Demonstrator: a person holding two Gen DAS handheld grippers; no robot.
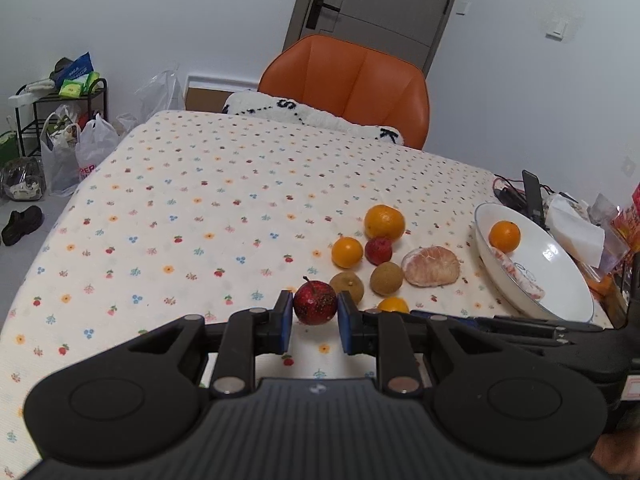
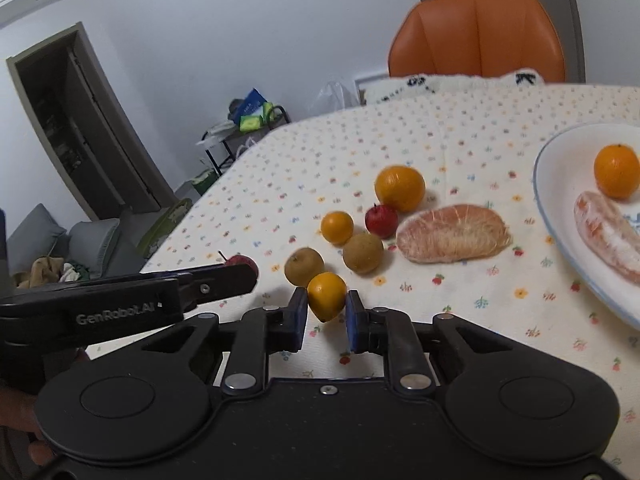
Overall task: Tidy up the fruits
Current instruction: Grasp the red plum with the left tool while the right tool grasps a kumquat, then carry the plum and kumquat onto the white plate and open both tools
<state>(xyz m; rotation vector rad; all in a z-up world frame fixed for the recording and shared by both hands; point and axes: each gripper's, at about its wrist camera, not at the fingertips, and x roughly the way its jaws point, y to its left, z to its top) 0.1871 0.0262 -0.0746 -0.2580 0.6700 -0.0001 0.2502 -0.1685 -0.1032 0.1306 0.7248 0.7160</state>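
Left hand-held gripper (image 1: 313, 312) has its blue pads against both sides of the small red apple (image 1: 315, 302); right hand-held gripper (image 2: 327, 309) is closed on a small orange (image 2: 327, 296), both low over the floral-cloth desk (image 1: 180, 208). Looks like the pick step for both. Next: lift clear and carry to the white plate (image 2: 560, 216) at 2 o'clock, which already holds an orange and a pomelo piece, without bumping the loose fruit cluster at 12 o'clock.

Black plastic tools w/ blue pads (image 1: 285, 322), silver pivot screws, "GenRobot.AI" lettering (image 2: 116, 314) on left tool.
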